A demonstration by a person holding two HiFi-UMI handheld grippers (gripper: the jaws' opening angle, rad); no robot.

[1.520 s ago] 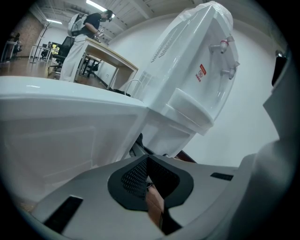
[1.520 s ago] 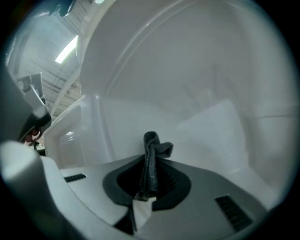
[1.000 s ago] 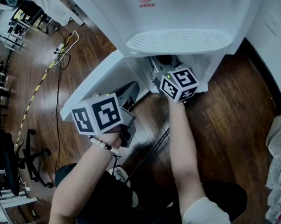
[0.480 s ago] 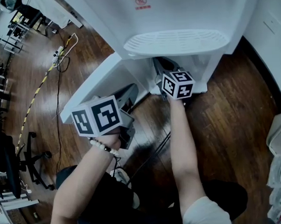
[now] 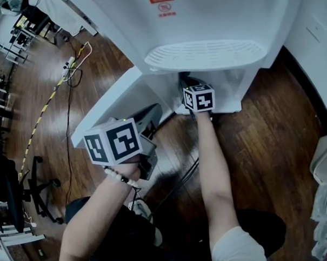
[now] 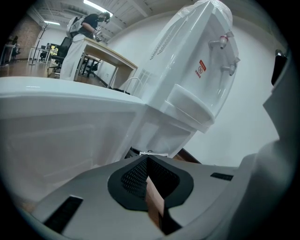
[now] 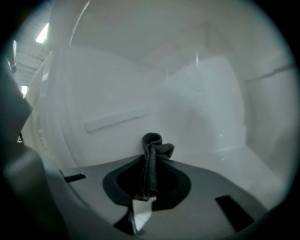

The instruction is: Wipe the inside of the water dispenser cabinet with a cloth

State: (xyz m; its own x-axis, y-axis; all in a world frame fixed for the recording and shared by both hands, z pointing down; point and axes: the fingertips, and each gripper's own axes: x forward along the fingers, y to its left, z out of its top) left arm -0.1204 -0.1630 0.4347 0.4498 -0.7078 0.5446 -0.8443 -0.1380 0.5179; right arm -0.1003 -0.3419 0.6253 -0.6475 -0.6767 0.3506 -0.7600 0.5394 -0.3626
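Deeper in cabinet (image 7: pixel 201 93), part-hidden, right hand-held gripper (image 7: pixel 149 180) pinches cloth (image 7: pixel 153 145); left hand-held gripper (image 6: pixel 147 165) closed.

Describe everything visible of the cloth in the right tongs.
The cloth is dark grey, with a towel-like nap, bunched into a narrow upright strip. The right tongs are shut on it; its top end folds over above them. It sits inside the white cabinet; contact with a wall cannot be told.

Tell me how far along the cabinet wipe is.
Done: the cabinet door stands open. In hand: the right gripper is shut on the dark cloth inside the white cabinet. The left gripper is shut, empty, outside. Left: how much surface is wiped doesn't show.
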